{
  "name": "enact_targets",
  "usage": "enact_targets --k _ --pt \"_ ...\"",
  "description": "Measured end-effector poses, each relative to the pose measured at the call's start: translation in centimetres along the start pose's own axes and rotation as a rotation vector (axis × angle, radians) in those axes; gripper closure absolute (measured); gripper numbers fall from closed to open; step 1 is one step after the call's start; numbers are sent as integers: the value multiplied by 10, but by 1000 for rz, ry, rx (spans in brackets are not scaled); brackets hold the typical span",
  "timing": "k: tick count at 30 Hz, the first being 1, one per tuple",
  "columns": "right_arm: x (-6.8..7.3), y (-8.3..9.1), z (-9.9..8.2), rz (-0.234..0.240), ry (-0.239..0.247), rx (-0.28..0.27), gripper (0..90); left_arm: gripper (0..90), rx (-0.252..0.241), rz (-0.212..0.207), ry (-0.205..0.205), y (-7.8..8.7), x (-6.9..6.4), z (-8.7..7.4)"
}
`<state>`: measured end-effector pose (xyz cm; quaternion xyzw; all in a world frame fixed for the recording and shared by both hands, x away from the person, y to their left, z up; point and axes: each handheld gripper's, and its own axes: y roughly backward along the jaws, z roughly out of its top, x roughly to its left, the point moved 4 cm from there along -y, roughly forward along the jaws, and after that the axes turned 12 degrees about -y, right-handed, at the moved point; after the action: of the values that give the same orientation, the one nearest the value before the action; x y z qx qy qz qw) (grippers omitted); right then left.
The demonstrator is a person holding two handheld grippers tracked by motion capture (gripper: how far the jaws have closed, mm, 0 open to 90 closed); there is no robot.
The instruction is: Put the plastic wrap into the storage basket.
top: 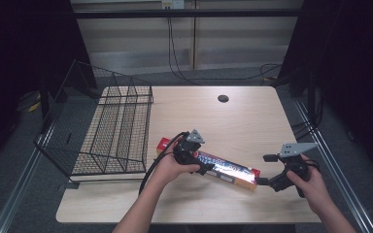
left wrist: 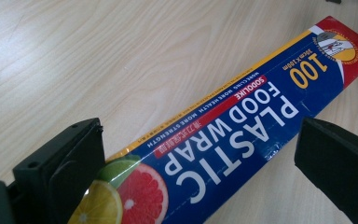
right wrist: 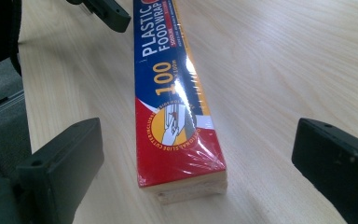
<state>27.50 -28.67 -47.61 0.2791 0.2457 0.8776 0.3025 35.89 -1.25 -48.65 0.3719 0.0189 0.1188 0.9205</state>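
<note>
A long blue, red and yellow box of plastic food wrap (top: 230,171) lies flat on the wooden table (top: 243,121), slanting from left to front right. My left gripper (top: 205,168) hovers over the box's left half, jaws open. In the left gripper view the box (left wrist: 242,116) runs between the two spread jaws of my left gripper (left wrist: 203,140). My right gripper (top: 263,182) stands open at the box's right end. In the right gripper view the red end of the box (right wrist: 177,140) sits between the wide jaws of my right gripper (right wrist: 200,135), untouched by either.
A black wire basket (top: 116,131) lies on the table's left side, hanging partly over the edge. A round cable hole (top: 223,98) sits near the far edge. Bare wood stretches behind and to the right of the box.
</note>
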Motion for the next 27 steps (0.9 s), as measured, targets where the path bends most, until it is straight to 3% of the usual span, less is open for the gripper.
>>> enact_targets --k 3,7,11,13,15,19,23,24,27 --pt "0 0 0 -9 6 10 23 17 22 8 -34 -4 0 -1" --pt "0 1 0 -8 4 4 22 16 19 9 -25 -8 -1 0" --pt "1 2 1 -3 8 5 23 3 38 13 -50 -9 -2 -1" --pt "0 1 0 -6 5 8 23 0 26 13 -33 -10 -3 0" --pt "0 1 0 -9 5 7 23 0 41 12 -46 -9 -2 0" --pt "0 2 0 -6 5 5 23 0 14 22 -13 -11 -3 0" --pt "0 2 0 -9 6 1 23 0 34 22 -27 -11 -3 0" --pt "0 2 0 -8 5 1 23 0 48 15 -53 -10 -2 -1" --pt "-1 2 0 -6 3 3 25 0 46 13 -53 -10 -2 0"
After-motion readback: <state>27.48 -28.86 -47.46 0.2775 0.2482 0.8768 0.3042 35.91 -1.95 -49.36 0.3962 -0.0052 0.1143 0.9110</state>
